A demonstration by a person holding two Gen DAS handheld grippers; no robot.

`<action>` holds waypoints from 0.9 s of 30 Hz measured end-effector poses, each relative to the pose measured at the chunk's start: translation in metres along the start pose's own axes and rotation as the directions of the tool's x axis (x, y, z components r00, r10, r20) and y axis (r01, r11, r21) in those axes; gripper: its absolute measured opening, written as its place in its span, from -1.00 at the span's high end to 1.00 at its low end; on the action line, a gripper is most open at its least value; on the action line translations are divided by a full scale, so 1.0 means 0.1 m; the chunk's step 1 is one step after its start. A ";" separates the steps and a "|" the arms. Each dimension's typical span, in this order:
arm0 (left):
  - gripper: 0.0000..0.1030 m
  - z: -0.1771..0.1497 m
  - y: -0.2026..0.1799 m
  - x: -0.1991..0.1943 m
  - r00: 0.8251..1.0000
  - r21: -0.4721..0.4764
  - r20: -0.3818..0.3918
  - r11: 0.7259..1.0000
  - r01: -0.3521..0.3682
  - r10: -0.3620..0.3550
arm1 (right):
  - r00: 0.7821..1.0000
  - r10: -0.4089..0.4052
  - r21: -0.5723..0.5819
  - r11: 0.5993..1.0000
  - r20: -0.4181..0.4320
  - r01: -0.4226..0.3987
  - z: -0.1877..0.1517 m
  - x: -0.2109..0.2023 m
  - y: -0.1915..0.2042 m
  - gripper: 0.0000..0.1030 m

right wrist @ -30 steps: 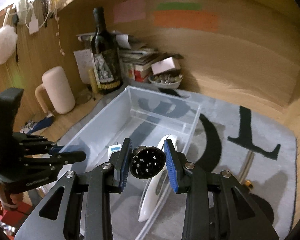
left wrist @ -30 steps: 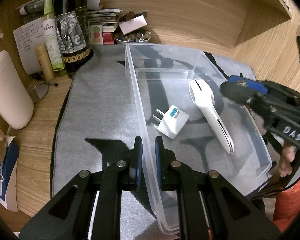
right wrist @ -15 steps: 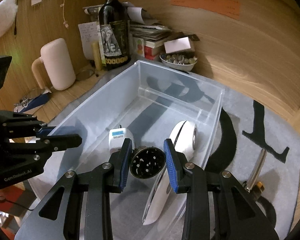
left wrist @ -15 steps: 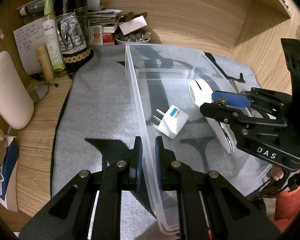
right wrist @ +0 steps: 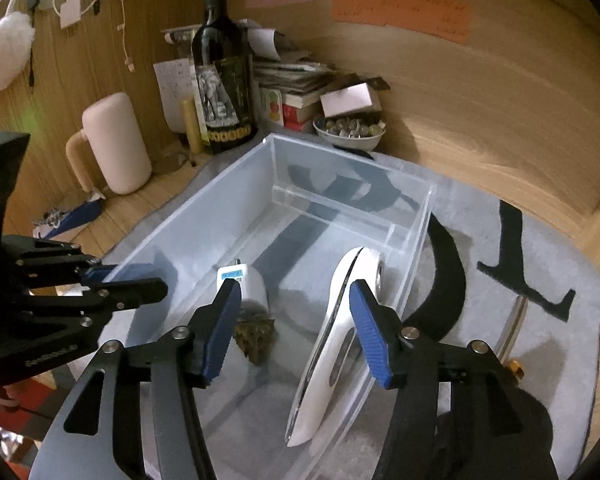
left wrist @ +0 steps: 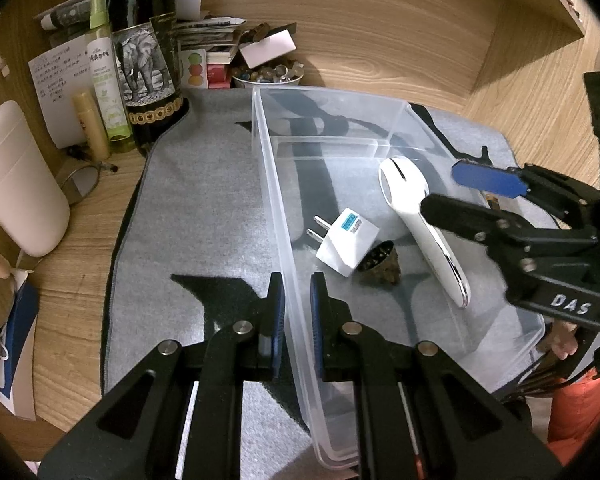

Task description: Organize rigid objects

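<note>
A clear plastic bin [left wrist: 272, 184] [right wrist: 228, 176] stands on the grey mat. Inside lie a white plug adapter [left wrist: 346, 242] [right wrist: 244, 286], a long white handheld device [left wrist: 424, 224] [right wrist: 340, 332] and a dark round grinder-like piece [left wrist: 382, 266] [right wrist: 256, 336] tipped against the adapter. My left gripper [left wrist: 296, 312] is shut on the bin's near left wall. My right gripper [right wrist: 294, 332] is open and empty above the bin floor, just over the dark piece; it also shows in the left wrist view [left wrist: 460, 196].
A wine bottle [left wrist: 146, 60] [right wrist: 222, 72], spray bottle [left wrist: 108, 92], bowl of beads [right wrist: 348, 134], stacked papers and a pink jug [right wrist: 114, 144] crowd the back and left. A metal rod with brass end [right wrist: 510, 332] lies on the mat right of the bin.
My right gripper came down over the bin, opened and let go of the dark round piece, which now lies on the bin floor by the adapter. The left gripper has not moved.
</note>
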State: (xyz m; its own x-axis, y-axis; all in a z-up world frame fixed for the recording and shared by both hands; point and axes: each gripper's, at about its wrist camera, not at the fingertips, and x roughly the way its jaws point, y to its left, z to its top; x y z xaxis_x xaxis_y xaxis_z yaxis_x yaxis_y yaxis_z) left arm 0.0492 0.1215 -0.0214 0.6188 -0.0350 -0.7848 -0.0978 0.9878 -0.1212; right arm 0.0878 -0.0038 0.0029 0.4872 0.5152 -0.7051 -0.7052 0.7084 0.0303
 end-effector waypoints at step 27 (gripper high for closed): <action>0.80 0.00 -0.07 0.00 0.999 0.005 -0.014 0.999 -0.041 0.041 | 0.969 -0.249 0.206 0.948 0.002 0.243 -0.82 -0.84 -0.97 -0.35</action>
State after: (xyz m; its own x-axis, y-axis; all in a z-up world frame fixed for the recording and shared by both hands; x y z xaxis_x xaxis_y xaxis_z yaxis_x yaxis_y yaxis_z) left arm 0.0501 0.1141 -0.0203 0.6035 0.0031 -0.7973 -0.1193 0.9891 -0.0865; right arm 0.0729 -0.1556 0.0010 0.6484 0.3235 -0.6892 -0.4439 0.8961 0.0029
